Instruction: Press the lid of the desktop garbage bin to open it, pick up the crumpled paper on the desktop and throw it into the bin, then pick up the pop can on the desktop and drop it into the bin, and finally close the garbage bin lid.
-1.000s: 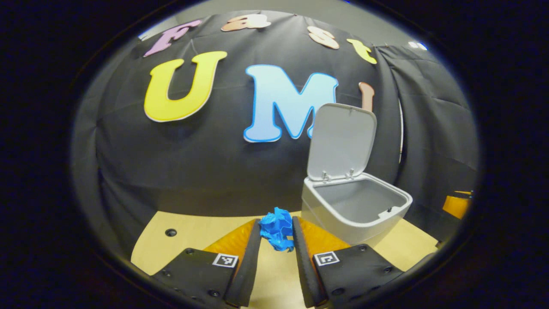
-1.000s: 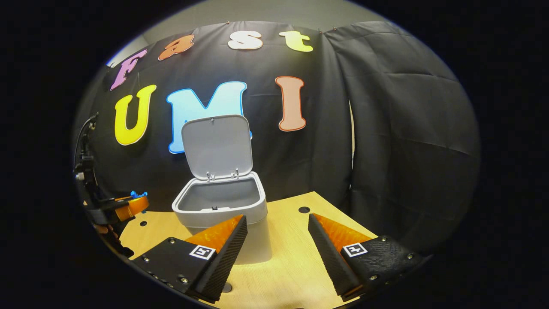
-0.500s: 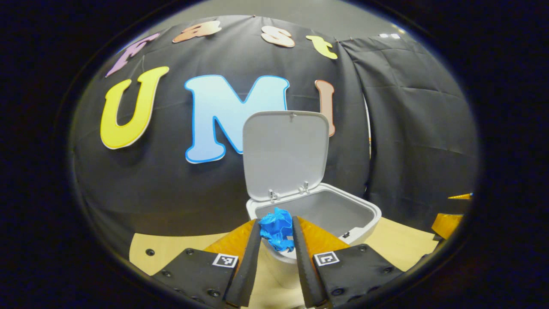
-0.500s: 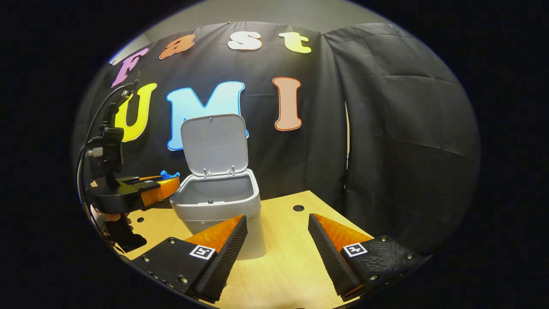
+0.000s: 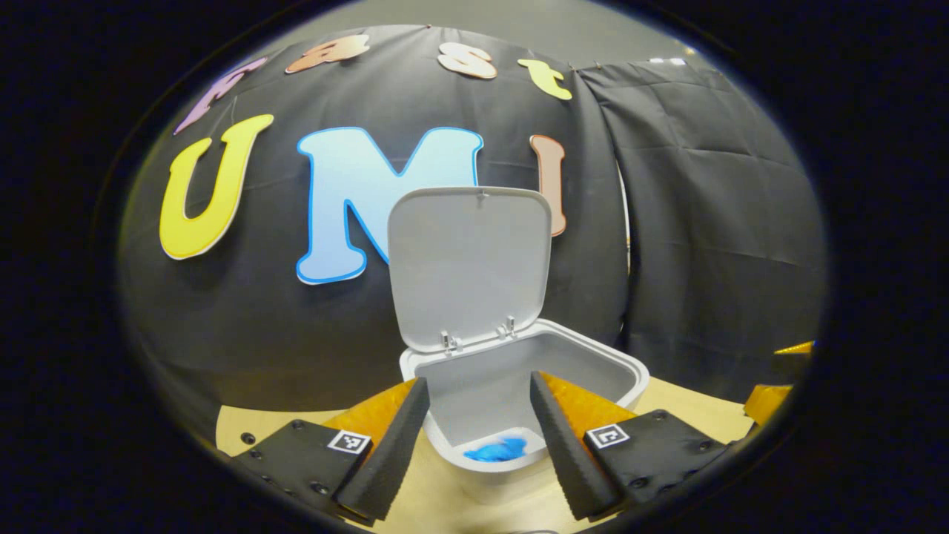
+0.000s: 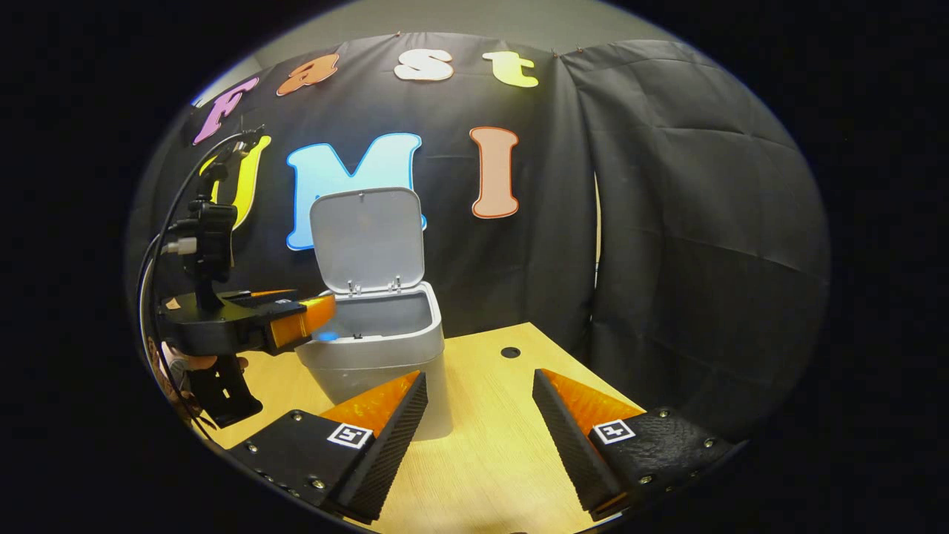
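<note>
The grey garbage bin (image 5: 608, 363) stands on the wooden table with its lid (image 5: 468, 263) raised upright. Blurred blue crumpled paper (image 5: 495, 449) lies inside the bin, just behind its near rim. My left gripper (image 5: 474, 437) is open over that rim with nothing between its fingers. In the right gripper view the bin (image 6: 374, 356) stands at centre left with its lid (image 6: 367, 239) up, and the left gripper (image 6: 308, 317) reaches over its left rim, held by a hand. A bit of blue paper (image 6: 326, 336) shows at the rim. My right gripper (image 6: 478, 423) is open above the table.
The wooden table (image 6: 489, 452) has a round hole (image 6: 509, 351) to the right of the bin. Black cloth walls close the back and right. A cable (image 6: 159, 245) loops up from the left gripper's camera mount.
My left gripper moved over the bin and opened, and the blue paper dropped from its fingers into the bin. The right gripper stayed open and nearly still.
</note>
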The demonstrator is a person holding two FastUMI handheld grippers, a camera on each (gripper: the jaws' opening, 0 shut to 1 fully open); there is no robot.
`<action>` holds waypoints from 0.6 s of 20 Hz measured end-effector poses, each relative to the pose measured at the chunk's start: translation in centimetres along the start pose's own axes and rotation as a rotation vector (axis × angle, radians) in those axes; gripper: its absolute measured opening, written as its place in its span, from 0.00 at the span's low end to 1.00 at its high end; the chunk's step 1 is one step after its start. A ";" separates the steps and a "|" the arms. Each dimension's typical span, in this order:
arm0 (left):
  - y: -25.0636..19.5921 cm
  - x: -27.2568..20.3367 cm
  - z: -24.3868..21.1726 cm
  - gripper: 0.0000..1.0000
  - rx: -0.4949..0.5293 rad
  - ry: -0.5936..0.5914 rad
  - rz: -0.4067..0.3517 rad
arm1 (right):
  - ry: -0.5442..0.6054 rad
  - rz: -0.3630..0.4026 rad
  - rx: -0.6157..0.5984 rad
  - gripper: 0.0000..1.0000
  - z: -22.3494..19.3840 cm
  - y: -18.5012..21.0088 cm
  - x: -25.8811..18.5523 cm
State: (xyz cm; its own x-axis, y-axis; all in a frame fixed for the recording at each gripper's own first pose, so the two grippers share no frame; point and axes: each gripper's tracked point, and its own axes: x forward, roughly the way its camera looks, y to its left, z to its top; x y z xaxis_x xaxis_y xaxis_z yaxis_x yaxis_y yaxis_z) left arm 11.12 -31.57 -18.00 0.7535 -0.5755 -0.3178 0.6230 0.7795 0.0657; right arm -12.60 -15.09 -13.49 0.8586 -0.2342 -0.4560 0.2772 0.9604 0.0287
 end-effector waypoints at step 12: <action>5.0 -2.3 -0.4 0.94 -0.013 0.004 0.096 | 0.025 0.127 -0.037 0.97 -0.8 4.9 1.4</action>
State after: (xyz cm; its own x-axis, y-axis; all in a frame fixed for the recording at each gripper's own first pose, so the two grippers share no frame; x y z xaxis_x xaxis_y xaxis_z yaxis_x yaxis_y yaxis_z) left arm 12.39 -26.18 -17.34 0.8089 -0.4970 -0.3140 0.5451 0.8341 0.0841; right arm -10.43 -10.61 -14.71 0.8749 -0.1070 -0.4724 0.1504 0.9871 0.0550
